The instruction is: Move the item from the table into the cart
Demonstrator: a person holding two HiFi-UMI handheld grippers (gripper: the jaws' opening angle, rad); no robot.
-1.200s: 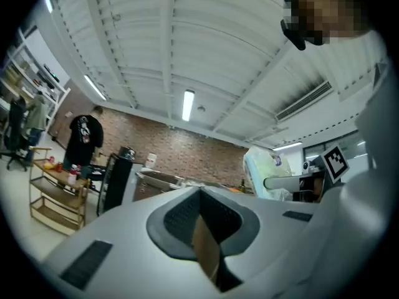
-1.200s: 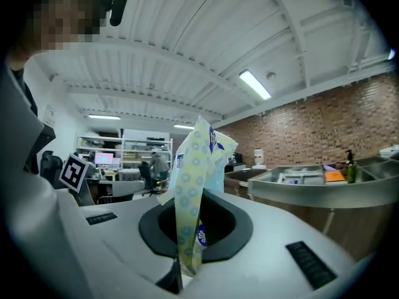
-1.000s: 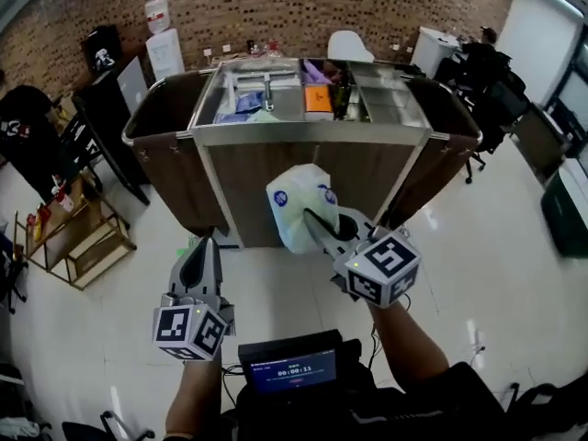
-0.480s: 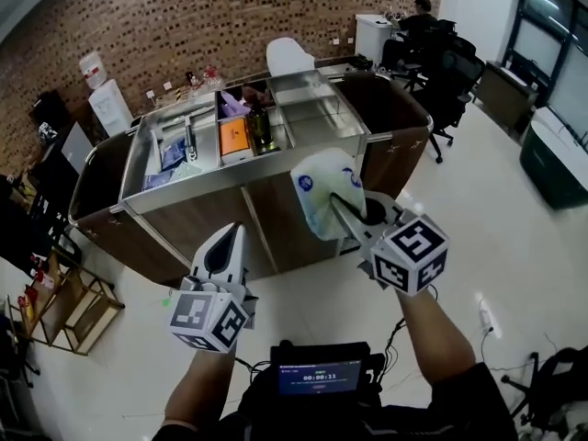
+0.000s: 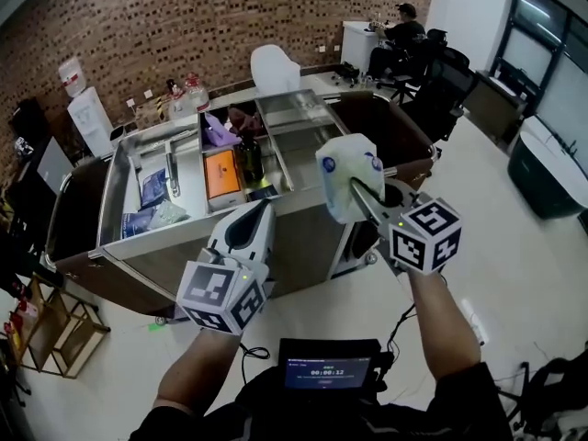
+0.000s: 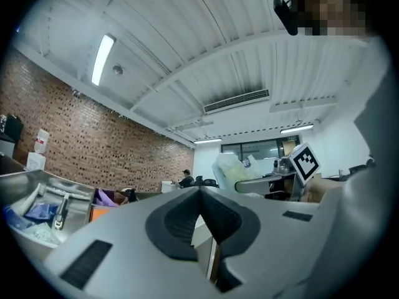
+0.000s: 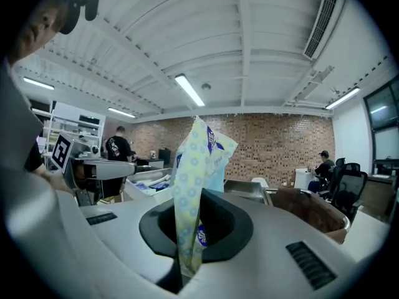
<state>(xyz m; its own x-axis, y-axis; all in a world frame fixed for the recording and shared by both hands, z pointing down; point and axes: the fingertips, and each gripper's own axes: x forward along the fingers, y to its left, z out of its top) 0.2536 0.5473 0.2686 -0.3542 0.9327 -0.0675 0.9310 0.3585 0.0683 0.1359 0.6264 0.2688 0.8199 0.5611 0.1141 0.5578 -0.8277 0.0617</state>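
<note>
Right gripper [image 5: 358, 187] was clamped tight on the packet [image 5: 342, 168]: soft crinkly plastic film, pale yellow-green with fine dots and round blue logos. It was pinched flat at the jaws and puffed out above them. The packet was in the air by the front-right corner of the cart [image 5: 303, 131], not resting on it. Cart top was brushed stainless steel with rectangular wells, and a brown bag [image 5: 381, 129] hung on its right end. Left gripper [image 5: 262, 209] had its jaws together with nothing held.

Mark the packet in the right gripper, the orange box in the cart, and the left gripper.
packet [image 5: 342, 166], head view, middle of its white face
orange box [image 5: 223, 175], head view, middle of its top
left gripper [image 5: 260, 211], head view, between the tips of its jaws
</note>
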